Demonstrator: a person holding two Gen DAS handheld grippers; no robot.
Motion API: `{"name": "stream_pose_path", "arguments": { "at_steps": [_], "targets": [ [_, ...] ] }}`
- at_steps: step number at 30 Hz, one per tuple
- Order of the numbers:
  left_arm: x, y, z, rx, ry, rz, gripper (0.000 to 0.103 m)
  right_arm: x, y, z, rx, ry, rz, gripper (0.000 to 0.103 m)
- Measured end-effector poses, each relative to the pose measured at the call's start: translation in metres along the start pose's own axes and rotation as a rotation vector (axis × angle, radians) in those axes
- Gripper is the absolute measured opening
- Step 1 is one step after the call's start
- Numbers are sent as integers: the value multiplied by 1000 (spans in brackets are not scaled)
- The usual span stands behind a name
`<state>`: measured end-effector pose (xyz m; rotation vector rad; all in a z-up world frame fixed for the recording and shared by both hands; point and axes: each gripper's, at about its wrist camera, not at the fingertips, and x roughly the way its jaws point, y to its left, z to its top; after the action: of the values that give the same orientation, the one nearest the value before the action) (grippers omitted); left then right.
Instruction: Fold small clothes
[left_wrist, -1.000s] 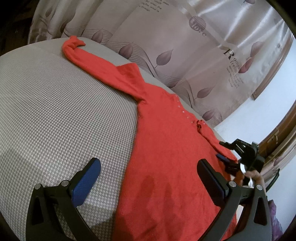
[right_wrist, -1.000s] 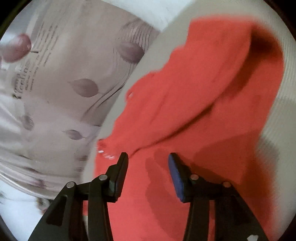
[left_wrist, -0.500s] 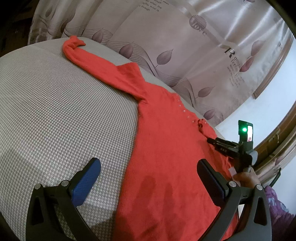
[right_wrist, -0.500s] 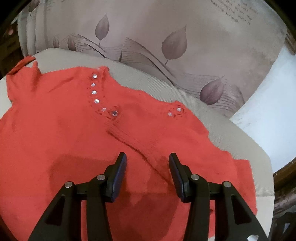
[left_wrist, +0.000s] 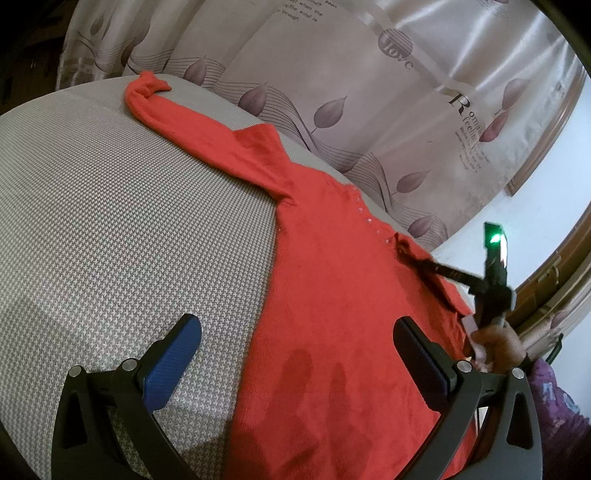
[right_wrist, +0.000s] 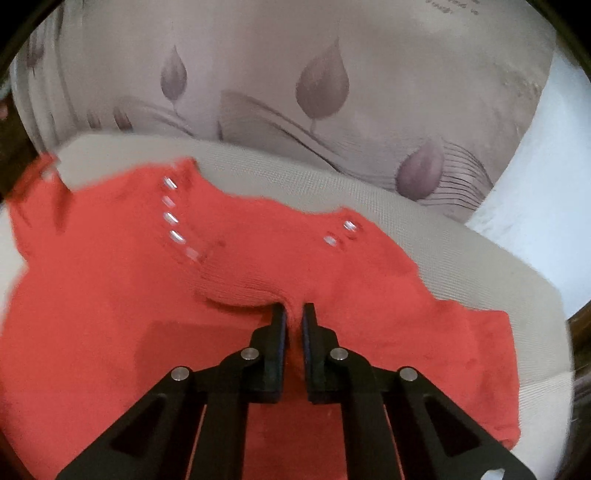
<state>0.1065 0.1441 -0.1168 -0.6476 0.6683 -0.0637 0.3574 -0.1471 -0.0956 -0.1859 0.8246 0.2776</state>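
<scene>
A small red knit sweater (left_wrist: 332, 317) lies flat on the grey woven surface (left_wrist: 110, 229), one sleeve (left_wrist: 192, 122) stretched out to the far left. It also shows in the right wrist view (right_wrist: 110, 314), with small clear buttons at the neck. My left gripper (left_wrist: 295, 354) is open, hovering above the sweater's lower left edge. My right gripper (right_wrist: 293, 314) is shut on the folded-in right sleeve (right_wrist: 243, 288) near the neckline. It also shows in the left wrist view (left_wrist: 417, 262).
A pale curtain with leaf prints (left_wrist: 369, 92) hangs right behind the surface. A white wall (left_wrist: 535, 206) and a wooden frame (left_wrist: 554, 266) are at the right. The surface's far edge (right_wrist: 480, 258) curves close behind the sweater.
My right gripper has moved forward and closed on the folded right sleeve; half a second ago its jaws were open above it. My left gripper has stayed still and open.
</scene>
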Motion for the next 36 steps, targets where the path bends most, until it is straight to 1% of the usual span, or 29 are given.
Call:
{"name": "stream_pose_path", "arguments": {
  "at_steps": [6, 8, 10, 11, 15, 19, 20, 21, 23, 24, 25, 26, 27, 28, 30, 31, 32, 34, 36],
  "targets": [
    [0, 0, 0, 0, 0, -1, 103, -18, 27, 19, 91, -53, 171, 7],
    [0, 0, 0, 0, 0, -1, 103, -16, 43, 22, 107, -62, 221, 7],
    [0, 0, 0, 0, 0, -1, 103, -12, 59, 22, 101, -64, 247, 7],
    [0, 0, 0, 1, 0, 0, 103, -6, 68, 21, 112, -59, 278, 7],
    [0, 0, 0, 0, 0, -1, 103, 9, 96, 14, 107, -33, 317, 7],
    [0, 0, 0, 0, 0, -1, 103, 21, 111, 10, 77, -5, 307, 7],
    [0, 0, 0, 0, 0, -1, 103, 22, 113, 11, 70, 2, 311, 9],
    [0, 0, 0, 0, 0, -2, 103, 23, 114, 12, 62, 5, 319, 11],
    [-1, 3, 1, -7, 0, -17, 103, 28, 121, 13, 23, 44, 352, 21],
    [-2, 4, 2, -12, 2, -34, 103, 27, 124, 14, 0, 43, 362, 26],
    [-3, 6, 5, -16, 9, -59, 103, 26, 125, 14, -3, 44, 372, 40],
    [-3, 9, 9, -23, 23, -81, 103, 23, 126, 15, 0, 47, 388, 49],
    [-3, 15, 17, -34, 47, -95, 103, 16, 125, 14, 12, 26, 401, 50],
    [-4, 20, 23, -43, 54, -94, 103, 9, 124, 14, 17, 5, 410, 50],
    [-11, 42, 48, -96, 38, -78, 103, -18, 123, 8, 16, -69, 445, 51],
    [-13, 52, 59, -120, 28, -75, 103, -34, 122, 2, 8, -107, 464, 58],
    [-14, 65, 74, -148, 21, -54, 103, -42, 124, -3, 1, -124, 469, 72],
    [-12, 96, 108, -206, 15, 13, 103, -64, 124, -19, -18, -168, 459, 84],
    [-5, 123, 137, -251, 14, 31, 103, -76, 125, -36, -41, -190, 434, 86]
  ]
}}
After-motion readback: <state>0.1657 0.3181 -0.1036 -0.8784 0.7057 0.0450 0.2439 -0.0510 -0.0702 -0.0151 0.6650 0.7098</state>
